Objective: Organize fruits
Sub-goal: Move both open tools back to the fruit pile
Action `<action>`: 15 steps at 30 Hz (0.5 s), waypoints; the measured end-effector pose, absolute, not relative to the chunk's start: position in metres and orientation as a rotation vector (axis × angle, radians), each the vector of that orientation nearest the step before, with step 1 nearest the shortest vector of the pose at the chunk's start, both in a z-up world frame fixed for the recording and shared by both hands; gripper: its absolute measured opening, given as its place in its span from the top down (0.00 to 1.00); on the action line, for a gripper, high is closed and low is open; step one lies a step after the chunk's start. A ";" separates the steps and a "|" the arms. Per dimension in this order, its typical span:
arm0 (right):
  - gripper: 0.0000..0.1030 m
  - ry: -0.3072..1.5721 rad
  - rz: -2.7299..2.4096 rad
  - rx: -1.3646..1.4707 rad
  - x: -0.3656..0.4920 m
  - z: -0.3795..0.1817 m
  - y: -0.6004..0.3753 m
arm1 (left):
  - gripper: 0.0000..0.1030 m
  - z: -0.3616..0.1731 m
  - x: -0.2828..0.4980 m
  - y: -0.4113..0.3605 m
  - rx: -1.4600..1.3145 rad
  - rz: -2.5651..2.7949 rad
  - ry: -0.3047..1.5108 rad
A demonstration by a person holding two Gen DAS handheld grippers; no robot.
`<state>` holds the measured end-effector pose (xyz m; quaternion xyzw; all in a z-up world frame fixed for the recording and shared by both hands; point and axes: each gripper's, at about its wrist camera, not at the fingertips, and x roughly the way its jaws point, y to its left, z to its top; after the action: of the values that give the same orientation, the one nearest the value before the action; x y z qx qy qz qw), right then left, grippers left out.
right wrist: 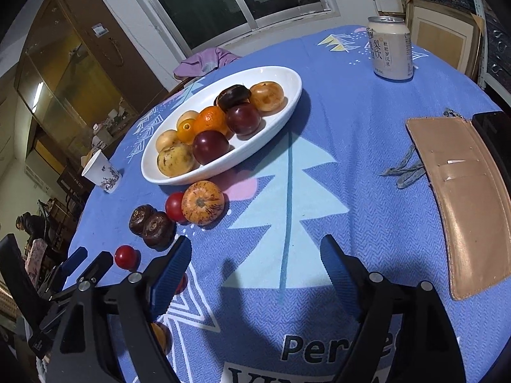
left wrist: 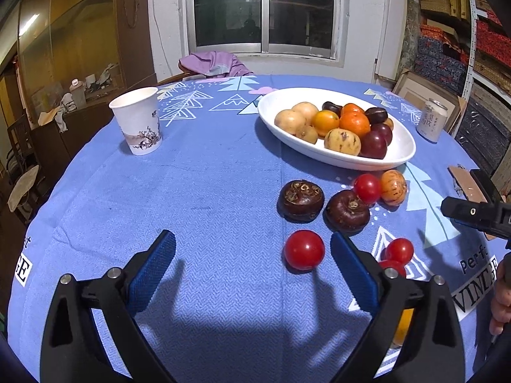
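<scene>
A white oval plate (left wrist: 402,156) (right wrist: 287,76) holds several yellow, orange and dark purple fruits. In front of it on the blue cloth lie two dark brown water chestnuts (left wrist: 300,201) (right wrist: 153,228), a speckled orange fruit (left wrist: 393,187) (right wrist: 202,202) and small red tomatoes (left wrist: 304,249) (right wrist: 126,256). My left gripper (left wrist: 254,250) stands open above the cloth, one tomato just inside its right finger, untouched. My right gripper (right wrist: 255,255) is open over bare cloth with nothing between its fingers. An orange fruit (left wrist: 400,327) (right wrist: 159,335) lies partly hidden behind a finger in each view.
A paper cup (left wrist: 137,124) (right wrist: 102,170) stands at the left, a drink can (left wrist: 431,119) (right wrist: 391,51) at the far right. A tan wallet (right wrist: 469,204) and a dark phone (right wrist: 493,127) lie on the right. A purple cloth (left wrist: 210,63) hangs beyond the table.
</scene>
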<state>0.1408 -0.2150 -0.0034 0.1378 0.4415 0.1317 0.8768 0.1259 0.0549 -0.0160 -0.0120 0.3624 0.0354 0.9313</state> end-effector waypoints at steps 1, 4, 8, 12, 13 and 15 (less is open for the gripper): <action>0.18 0.924 0.276 0.286 0.141 -0.004 -0.214 | 0.07 -0.016 0.126 0.055 -0.025 0.074 0.742; 0.18 0.929 0.283 0.282 0.140 -0.004 -0.213 | 0.07 -0.016 0.126 0.055 -0.024 0.079 0.738; 0.18 0.930 0.285 0.283 0.140 -0.004 -0.212 | 0.07 -0.017 0.127 0.055 -0.024 0.078 0.747; 0.18 0.930 0.287 0.283 0.139 -0.004 -0.212 | 0.07 -0.017 0.128 0.054 -0.023 0.078 0.748; 0.18 0.932 0.288 0.284 0.140 -0.004 -0.212 | 0.07 -0.017 0.128 0.054 -0.023 0.079 0.747; 0.18 0.934 0.290 0.284 0.139 -0.004 -0.211 | 0.07 -0.017 0.127 0.055 -0.025 0.080 0.749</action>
<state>0.1394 -0.2114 -0.0037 0.1362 0.4469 0.1386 0.8732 0.1274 0.0551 -0.0166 -0.0122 0.3656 0.0389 0.9299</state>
